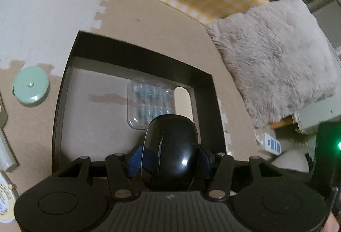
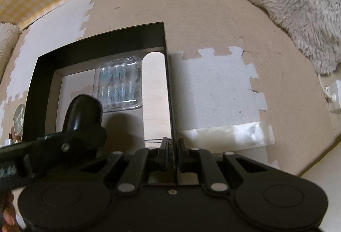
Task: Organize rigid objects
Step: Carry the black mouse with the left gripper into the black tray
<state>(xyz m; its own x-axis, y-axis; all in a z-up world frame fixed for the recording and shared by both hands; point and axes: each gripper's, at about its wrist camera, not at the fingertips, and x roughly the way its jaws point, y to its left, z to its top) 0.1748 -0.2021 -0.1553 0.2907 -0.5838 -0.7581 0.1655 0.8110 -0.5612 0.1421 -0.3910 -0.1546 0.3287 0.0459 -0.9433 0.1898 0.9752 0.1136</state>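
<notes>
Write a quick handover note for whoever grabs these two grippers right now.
Left tongs: shut on the black computer mouse, held above the black box.
Right tongs: clamped on the box's right wall, steadying it.
Done: clear blister pack lies in the box.
Left: lower and release the mouse inside; the green round tin sits on the floor mat beside the box.

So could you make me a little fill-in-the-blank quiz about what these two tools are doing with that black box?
1. The left tool is clamped on a black computer ____.
2. The right tool pinches the thin ____ of the black box.
3. Inside the box lies a clear plastic ____ of small blue parts.
4. On the floor left of the box sits a round ____-coloured tin.

Missing words: mouse; wall; case; green
</notes>
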